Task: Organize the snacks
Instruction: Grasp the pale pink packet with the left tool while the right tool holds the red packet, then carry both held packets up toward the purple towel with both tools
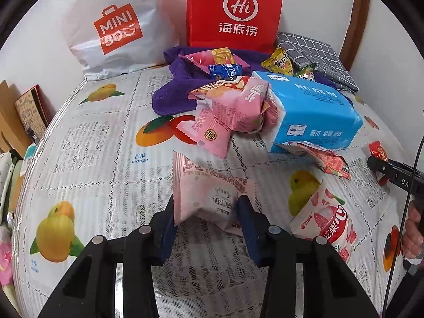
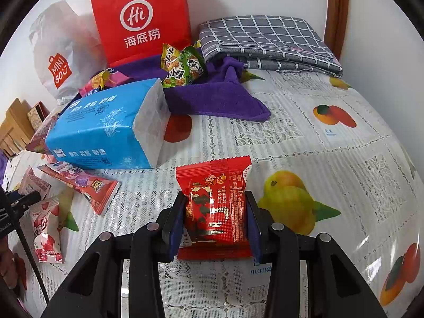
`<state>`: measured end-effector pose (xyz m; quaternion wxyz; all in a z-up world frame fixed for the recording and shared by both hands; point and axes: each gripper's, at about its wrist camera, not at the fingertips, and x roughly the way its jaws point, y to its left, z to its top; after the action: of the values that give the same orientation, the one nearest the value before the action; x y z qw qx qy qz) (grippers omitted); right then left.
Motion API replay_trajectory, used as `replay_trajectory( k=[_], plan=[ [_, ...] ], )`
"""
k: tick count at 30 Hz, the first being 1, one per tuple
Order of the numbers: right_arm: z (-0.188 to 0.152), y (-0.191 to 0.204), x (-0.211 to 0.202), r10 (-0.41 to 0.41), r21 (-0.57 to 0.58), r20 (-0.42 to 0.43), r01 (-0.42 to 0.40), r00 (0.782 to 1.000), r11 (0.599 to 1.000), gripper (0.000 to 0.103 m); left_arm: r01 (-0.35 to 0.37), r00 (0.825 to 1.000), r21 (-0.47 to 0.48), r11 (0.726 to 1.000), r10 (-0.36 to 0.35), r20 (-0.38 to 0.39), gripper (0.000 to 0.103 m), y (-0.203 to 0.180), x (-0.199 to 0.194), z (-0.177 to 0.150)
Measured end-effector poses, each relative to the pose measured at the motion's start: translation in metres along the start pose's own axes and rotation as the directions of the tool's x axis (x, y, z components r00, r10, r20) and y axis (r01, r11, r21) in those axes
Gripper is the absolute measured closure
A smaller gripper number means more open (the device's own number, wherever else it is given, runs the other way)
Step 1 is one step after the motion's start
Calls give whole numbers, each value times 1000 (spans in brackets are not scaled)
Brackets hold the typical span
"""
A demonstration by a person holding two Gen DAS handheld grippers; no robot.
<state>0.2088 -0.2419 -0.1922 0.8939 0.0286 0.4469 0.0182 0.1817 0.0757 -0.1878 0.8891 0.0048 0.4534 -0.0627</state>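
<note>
I see the red paper bag (image 2: 143, 23), contents hidden; my left gripper (image 1: 208, 209) pinches a pale pink snack packet (image 1: 209, 193), my right gripper (image 2: 214, 212) a glossy red snack packet (image 2: 214, 206), the blue tissue pack (image 2: 111, 127) between.

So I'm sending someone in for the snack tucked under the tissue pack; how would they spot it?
Find the blue tissue pack in the middle of the fruit-print tablecloth. A flat red packet pokes out from under its near edge. Unlike the pink packets beside the pack, it shows a purple cartoon figure.
</note>
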Motion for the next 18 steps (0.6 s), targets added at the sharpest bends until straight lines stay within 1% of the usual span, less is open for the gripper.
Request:
replay_trajectory(
  k=[5, 11, 15, 18],
  plan=[
    [-1, 1, 0, -8, -8, -3, 8, 1000, 1000, 61, 14, 1000, -10, 1000, -14, 0, 63, 1, 0, 0],
    [-2, 0, 0, -1, -3, 1, 1, 1000, 1000, 61, 13, 1000, -9, 1000, -13, 2, 63, 1, 0, -1],
    [-1, -1, 1, 5, 1, 2, -5, 1000, 1000, 61, 30, 1000, -18, 999, -30, 4, 65, 4, -1, -1],
    [-1, 1, 1, -6, -7, 1, 6, 1000, 1000, 62, 38, 999, -34, 999, -38, 1, 66, 5, -2, -1]
  ],
)
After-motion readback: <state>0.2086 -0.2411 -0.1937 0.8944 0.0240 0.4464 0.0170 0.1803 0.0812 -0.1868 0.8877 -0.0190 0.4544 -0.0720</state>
